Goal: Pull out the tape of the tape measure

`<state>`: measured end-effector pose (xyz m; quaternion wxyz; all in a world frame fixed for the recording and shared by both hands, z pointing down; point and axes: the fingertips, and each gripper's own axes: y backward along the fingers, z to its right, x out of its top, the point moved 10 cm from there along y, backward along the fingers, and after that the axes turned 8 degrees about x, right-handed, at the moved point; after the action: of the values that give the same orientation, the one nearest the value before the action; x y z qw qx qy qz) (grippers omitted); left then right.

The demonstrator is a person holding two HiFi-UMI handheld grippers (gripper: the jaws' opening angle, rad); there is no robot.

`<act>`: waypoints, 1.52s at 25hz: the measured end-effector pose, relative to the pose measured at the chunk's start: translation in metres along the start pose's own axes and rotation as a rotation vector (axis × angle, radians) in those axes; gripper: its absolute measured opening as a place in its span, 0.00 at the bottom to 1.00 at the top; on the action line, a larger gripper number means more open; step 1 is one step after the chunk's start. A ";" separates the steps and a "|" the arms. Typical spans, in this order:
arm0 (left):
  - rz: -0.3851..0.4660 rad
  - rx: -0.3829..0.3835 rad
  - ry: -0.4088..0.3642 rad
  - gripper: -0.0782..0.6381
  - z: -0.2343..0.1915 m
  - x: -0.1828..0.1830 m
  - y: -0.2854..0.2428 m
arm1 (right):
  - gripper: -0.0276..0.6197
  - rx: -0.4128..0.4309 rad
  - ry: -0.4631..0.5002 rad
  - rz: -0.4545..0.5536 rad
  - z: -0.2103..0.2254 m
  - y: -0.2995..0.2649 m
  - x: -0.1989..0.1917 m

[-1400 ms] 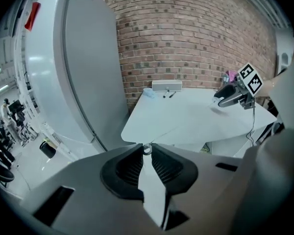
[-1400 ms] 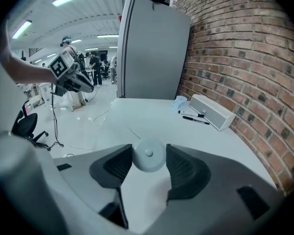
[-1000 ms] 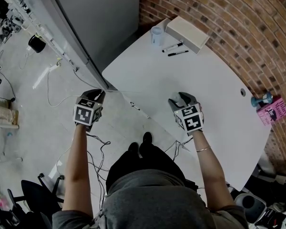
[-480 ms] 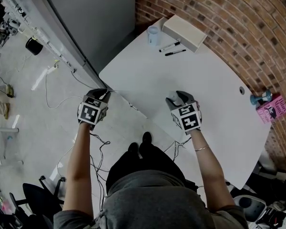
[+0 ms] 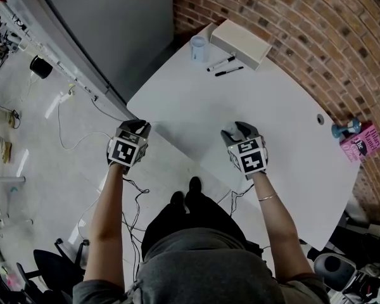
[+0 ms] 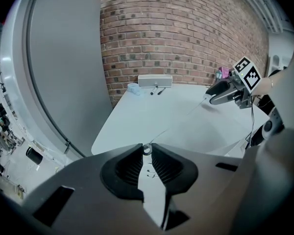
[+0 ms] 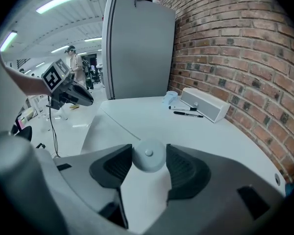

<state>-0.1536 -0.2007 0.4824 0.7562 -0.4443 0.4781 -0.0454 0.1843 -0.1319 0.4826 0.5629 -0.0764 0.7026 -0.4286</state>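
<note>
Tape measure (image 7: 148,156): its round pale case was clamped between the jaws of the right gripper (image 5: 235,132), just above the white table (image 5: 285,100). The left gripper (image 5: 139,127) was pinched shut on the small ring (image 6: 147,149) at the tape's end, held off the table's left edge over the floor. The tape (image 6: 186,116) ran thin and straight between the two. At the far end, by the brick wall (image 5: 316,24), stood a white box (image 5: 244,42), two markers (image 5: 221,64) and a cup (image 5: 198,48).
</note>
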 end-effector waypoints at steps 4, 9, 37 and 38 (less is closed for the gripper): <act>-0.022 0.011 -0.004 0.20 0.003 0.003 -0.009 | 0.39 -0.013 -0.021 -0.011 0.005 -0.004 -0.002; -0.043 0.023 -0.023 0.20 0.003 0.010 -0.021 | 0.39 -0.025 -0.049 -0.027 0.014 -0.013 -0.002; -0.155 -0.002 -0.105 0.20 0.008 0.018 -0.063 | 0.39 0.018 -0.105 -0.122 0.040 -0.045 -0.023; -0.157 -0.003 -0.106 0.20 0.008 0.019 -0.063 | 0.39 0.020 -0.110 -0.120 0.040 -0.045 -0.023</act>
<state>-0.1149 -0.2426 0.5158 0.7739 -0.4835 0.4010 -0.0804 0.2095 -0.1671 0.5303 0.5749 -0.1361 0.6605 -0.4635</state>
